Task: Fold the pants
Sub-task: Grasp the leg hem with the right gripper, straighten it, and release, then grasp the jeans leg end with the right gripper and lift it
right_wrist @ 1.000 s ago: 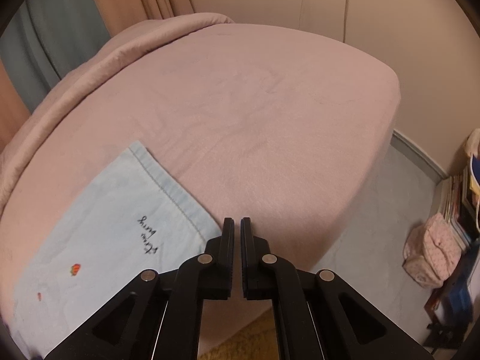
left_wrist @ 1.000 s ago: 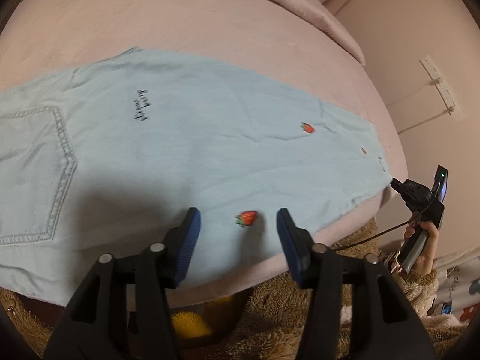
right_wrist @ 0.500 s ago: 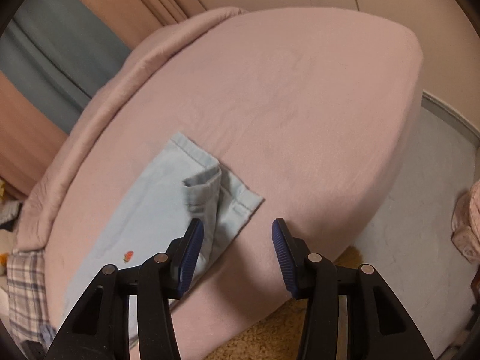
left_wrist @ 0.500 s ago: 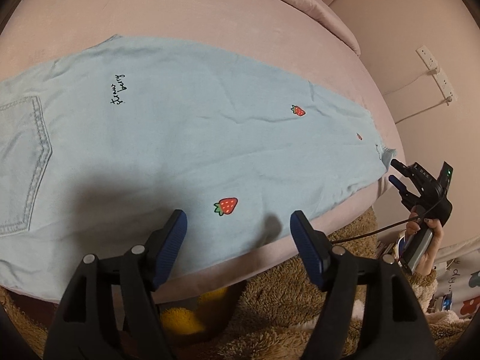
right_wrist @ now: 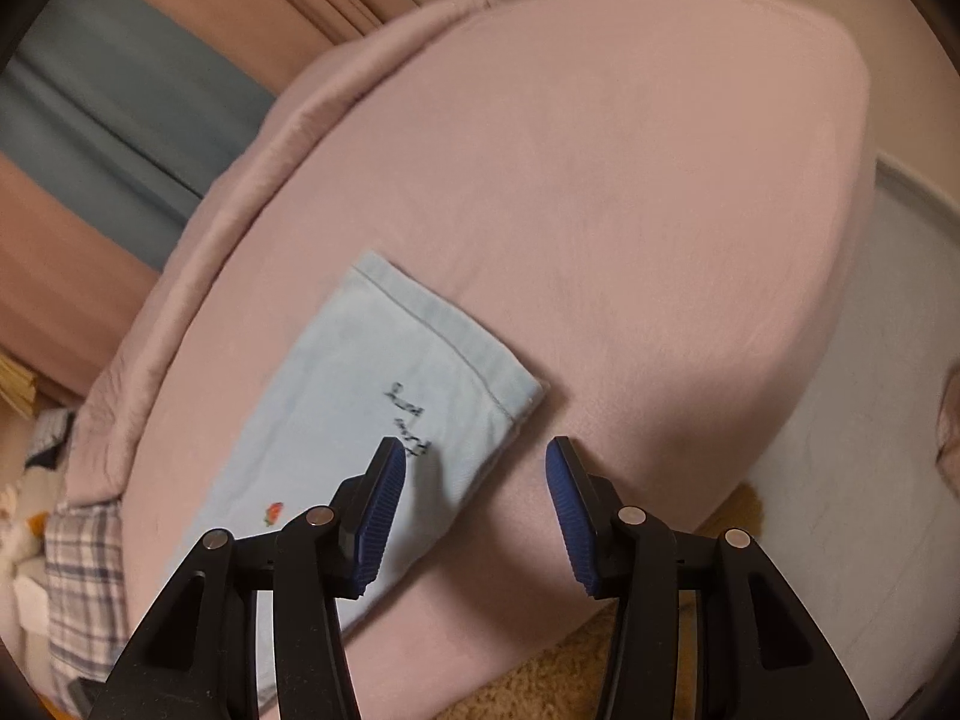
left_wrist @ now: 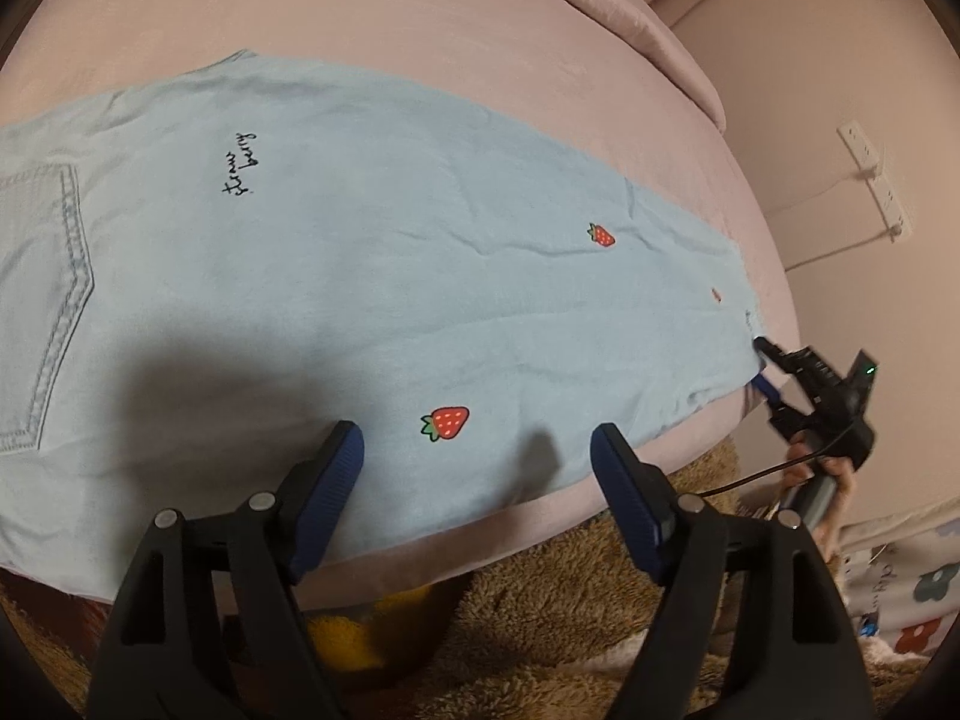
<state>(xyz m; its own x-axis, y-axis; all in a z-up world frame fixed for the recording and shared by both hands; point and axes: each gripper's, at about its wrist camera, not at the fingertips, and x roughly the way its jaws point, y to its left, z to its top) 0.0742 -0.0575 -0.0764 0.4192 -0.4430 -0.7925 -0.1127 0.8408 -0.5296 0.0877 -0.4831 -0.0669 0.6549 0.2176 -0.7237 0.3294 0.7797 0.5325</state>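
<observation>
- Hovering over the near edge of the pants (left_wrist: 372,276), the left gripper (left_wrist: 477,450) had its jaws spreading wider, nothing pinched between the blue pads (left_wrist: 336,480), just a strawberry print (left_wrist: 447,422) showing in the gap.
- Right gripper (right_wrist: 477,480) sat about half open over the hem end (right_wrist: 456,354) of the same pants, not holding anything either; its left pad (right_wrist: 378,510) was above the fabric, the other above bare sheet.
- Pants were laid flat along the front of the pink bed (right_wrist: 630,180), back pocket (left_wrist: 42,312) at far left, black lettering (left_wrist: 240,165) facing up.
- No containers anywhere that I could see, just a brown fuzzy rug (left_wrist: 540,612) below the mattress edge.
</observation>
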